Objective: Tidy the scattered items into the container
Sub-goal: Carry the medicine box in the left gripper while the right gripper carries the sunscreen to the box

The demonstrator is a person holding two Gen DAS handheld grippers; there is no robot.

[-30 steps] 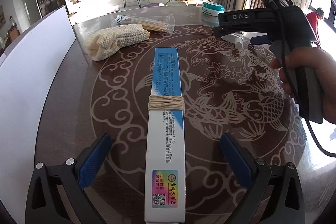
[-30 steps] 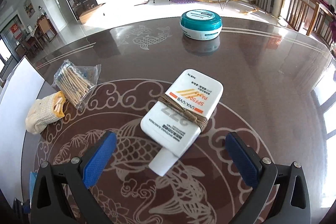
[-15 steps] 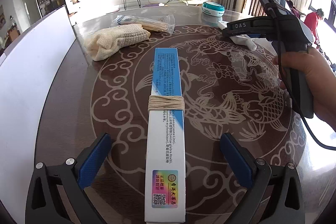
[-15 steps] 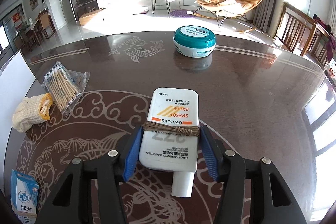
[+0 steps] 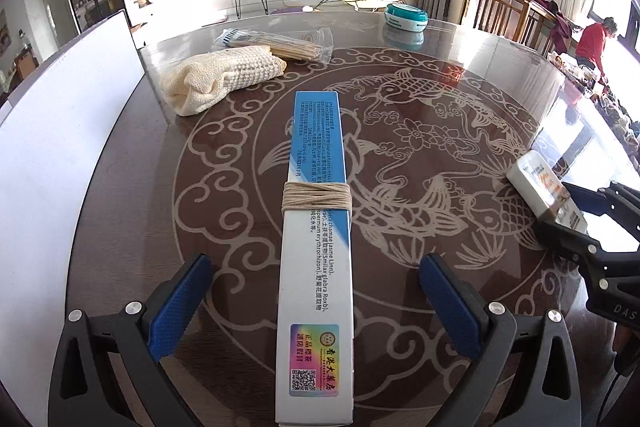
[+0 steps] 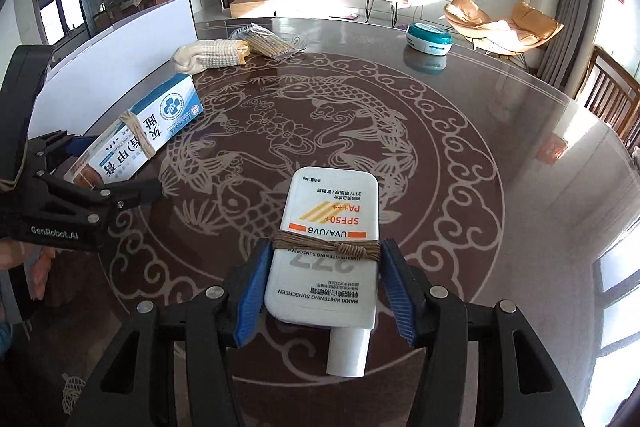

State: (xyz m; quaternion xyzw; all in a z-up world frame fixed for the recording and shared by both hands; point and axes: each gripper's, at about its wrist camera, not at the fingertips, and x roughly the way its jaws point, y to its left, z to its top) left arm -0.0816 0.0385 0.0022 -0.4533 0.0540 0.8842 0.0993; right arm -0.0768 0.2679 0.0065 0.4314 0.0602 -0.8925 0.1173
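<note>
My right gripper (image 6: 324,287) is shut on a white sunscreen tube (image 6: 328,247) bound with brown twine and holds it above the table; the tube also shows in the left wrist view (image 5: 544,191). My left gripper (image 5: 316,303) is open, with a long blue-and-white box (image 5: 318,227) tied with pale string lying between its fingers without touching them. The box shows in the right wrist view (image 6: 148,131) too. The white container (image 5: 52,163) stands at the left, its wall upright.
A cream knitted cloth (image 5: 220,79), a bag of wooden sticks (image 5: 280,45) and a teal round tin (image 5: 406,17) lie on the far side of the round patterned table (image 5: 440,131). Wooden chairs (image 5: 504,11) stand beyond the right edge.
My right gripper closed on the sunscreen tube, lifted it and carried it back to the near right side of the table. The left gripper and box have not moved.
</note>
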